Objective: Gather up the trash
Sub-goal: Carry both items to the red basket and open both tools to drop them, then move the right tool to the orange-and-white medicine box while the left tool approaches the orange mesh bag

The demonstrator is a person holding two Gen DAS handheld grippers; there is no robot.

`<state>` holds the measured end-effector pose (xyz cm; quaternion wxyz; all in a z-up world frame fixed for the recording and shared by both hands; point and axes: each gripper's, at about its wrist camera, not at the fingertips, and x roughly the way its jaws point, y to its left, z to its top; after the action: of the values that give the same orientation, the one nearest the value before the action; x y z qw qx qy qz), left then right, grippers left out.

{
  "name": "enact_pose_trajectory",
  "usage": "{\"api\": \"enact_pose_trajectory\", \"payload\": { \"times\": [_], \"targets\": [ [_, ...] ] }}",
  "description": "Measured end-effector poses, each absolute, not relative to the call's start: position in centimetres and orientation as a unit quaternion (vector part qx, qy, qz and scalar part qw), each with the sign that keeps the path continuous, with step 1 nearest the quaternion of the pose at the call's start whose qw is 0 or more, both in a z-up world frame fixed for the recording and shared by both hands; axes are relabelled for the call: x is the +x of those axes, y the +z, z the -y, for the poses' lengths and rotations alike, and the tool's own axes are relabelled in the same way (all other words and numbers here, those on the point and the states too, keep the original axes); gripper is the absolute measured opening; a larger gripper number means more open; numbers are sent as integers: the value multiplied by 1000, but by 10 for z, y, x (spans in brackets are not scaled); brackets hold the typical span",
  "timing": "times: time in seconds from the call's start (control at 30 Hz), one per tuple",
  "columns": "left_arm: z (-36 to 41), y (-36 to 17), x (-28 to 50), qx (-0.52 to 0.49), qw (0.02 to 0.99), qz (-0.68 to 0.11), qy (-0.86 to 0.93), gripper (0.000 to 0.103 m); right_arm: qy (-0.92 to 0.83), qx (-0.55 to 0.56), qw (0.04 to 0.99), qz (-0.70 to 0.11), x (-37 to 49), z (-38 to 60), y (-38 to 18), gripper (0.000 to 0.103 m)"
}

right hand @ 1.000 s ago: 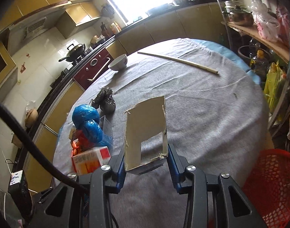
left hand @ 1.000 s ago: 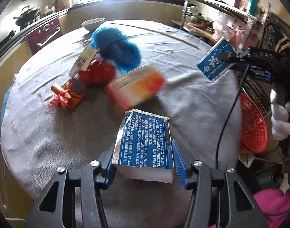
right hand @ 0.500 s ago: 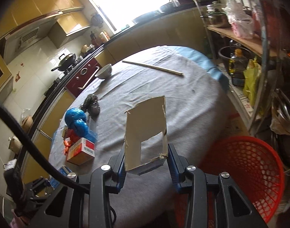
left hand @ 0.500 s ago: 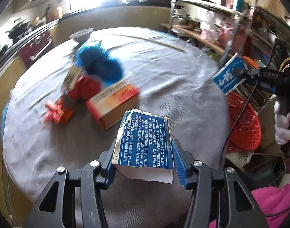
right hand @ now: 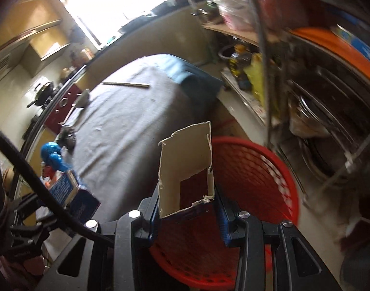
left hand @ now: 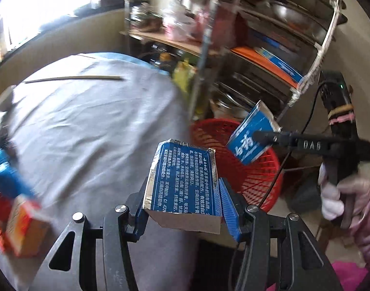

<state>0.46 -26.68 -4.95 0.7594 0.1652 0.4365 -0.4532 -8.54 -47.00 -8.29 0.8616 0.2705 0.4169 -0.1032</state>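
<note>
My left gripper [left hand: 182, 194] is shut on a torn blue box piece [left hand: 182, 179] with white print, held over the table's right edge. My right gripper [right hand: 187, 203] is shut on another torn piece of the blue box [right hand: 185, 167], its blank cardboard side facing the camera. It hangs over the red mesh basket [right hand: 253, 169] on the floor. In the left wrist view that piece [left hand: 251, 140] and the right gripper [left hand: 265, 137] are above the same basket [left hand: 257, 179].
The round table with grey cloth [left hand: 88, 126] carries an orange box [left hand: 20, 225], blue and red bags [right hand: 51, 155], a bowl [right hand: 83, 98] and a long stick [left hand: 73, 78]. A metal shelf rack [left hand: 269, 55] full of pots stands behind the basket.
Both grippers swung right, away from the table's trash pile. The right gripper moved from above the table to above the red basket. Both kept their box pieces.
</note>
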Motion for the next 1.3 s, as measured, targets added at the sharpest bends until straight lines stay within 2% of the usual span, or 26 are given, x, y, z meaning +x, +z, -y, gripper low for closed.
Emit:
{"api": "enact_pose_trajectory", "payload": {
  "times": [0.13, 0.2, 0.23, 0.43, 0.8, 0.9, 1.3],
  "targets": [
    [303, -60, 4, 168, 738, -456, -469, 55, -115, 297, 846, -429, -101, 486, -98, 44],
    [310, -63, 4, 171, 731, -465, -470, 63, -116, 308, 840, -432, -103, 490, -101, 48],
    [311, -65, 4, 171, 731, -466, -467, 66, -116, 315, 836, -434, -104, 492, -103, 53],
    [294, -61, 7, 169, 745, -462, -450, 67, -115, 329, 833, -430, -97, 496, -105, 54],
    [175, -44, 14, 127, 814, -445, -351, 68, -53, 293, 857, -420, -51, 446, -74, 54],
    [127, -39, 17, 104, 840, -436, -307, 72, -21, 286, 861, -420, -31, 423, -63, 54],
    [-39, -40, 55, -5, 890, -439, -127, 73, 134, 187, 869, -438, 59, 269, -30, 54]
  ]
}}
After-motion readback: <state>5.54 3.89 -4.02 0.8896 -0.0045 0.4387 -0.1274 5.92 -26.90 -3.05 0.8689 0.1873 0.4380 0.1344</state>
